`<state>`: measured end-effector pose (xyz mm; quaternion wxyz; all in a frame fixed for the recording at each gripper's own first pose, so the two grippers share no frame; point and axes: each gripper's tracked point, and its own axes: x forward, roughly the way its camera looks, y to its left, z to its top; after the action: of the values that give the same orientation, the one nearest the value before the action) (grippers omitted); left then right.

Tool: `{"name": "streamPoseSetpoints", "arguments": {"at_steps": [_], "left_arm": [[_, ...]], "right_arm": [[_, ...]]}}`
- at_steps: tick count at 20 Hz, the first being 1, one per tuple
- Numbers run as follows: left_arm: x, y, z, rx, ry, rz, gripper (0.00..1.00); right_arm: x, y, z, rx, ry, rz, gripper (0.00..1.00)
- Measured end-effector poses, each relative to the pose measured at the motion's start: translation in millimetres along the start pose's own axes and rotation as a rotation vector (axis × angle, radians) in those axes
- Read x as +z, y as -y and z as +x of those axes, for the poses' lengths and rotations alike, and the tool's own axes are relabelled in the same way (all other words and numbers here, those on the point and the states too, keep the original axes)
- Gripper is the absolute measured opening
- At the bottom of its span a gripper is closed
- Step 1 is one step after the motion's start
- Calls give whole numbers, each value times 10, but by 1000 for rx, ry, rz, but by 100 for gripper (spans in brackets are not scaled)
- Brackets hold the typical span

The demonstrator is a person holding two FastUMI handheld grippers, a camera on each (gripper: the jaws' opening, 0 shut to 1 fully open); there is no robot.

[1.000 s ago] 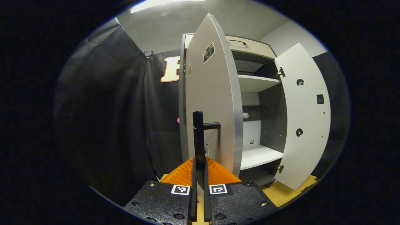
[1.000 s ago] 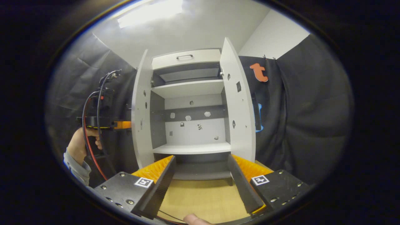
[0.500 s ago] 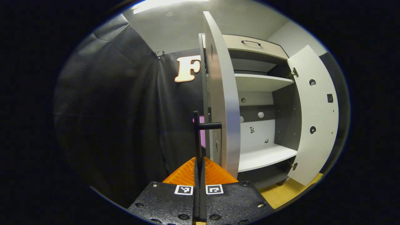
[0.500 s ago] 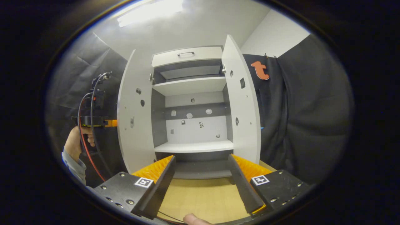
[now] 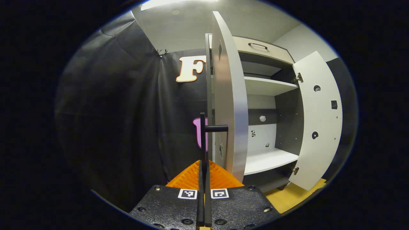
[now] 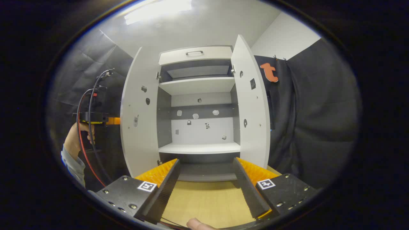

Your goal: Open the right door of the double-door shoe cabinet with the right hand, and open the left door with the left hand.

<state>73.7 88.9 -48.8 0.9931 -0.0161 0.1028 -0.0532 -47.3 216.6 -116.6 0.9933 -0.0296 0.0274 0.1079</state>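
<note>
Left gripper [image 5: 203,179] is clamped on the black bar handle [image 5: 203,137] of the pale grey left door [image 5: 228,105]; arc to be followed w/ steady pull. Right gripper [image 6: 206,179] is held wide, nothing gripped.

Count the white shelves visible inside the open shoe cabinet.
2: an upper shelf just below the drawer section, and a lower shelf near the bottom. The open doors may hide others.

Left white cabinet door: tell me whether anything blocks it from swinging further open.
Nothing visible does. The left white cabinet door hangs wide open, its black bar handle clamped in the left hand-held gripper. Behind it hangs the black cloth wall; how much gap remains is unclear.
</note>
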Motion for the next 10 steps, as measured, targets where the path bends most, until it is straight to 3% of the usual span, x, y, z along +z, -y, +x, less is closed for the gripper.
{"name": "streamPoseSetpoints", "arguments": {"at_steps": [3,4,6,8,10], "left_arm": [[-45,-8,-39,-14,-2,-36,3],[-49,-55,-61,-11,0,-47,4],[-43,-50,-158,-11,13,-60,13],[-79,-59,-289,8,8,-55,14],[-59,-38,-427,18,21,-60,38]], "right_arm": [[2,27,6,-7,0,1,94],[-3,35,15,-9,0,1,98],[-8,53,27,-15,-3,3,98],[-22,68,36,-19,-5,6,98],[-34,81,41,-22,-10,7,98]]}}
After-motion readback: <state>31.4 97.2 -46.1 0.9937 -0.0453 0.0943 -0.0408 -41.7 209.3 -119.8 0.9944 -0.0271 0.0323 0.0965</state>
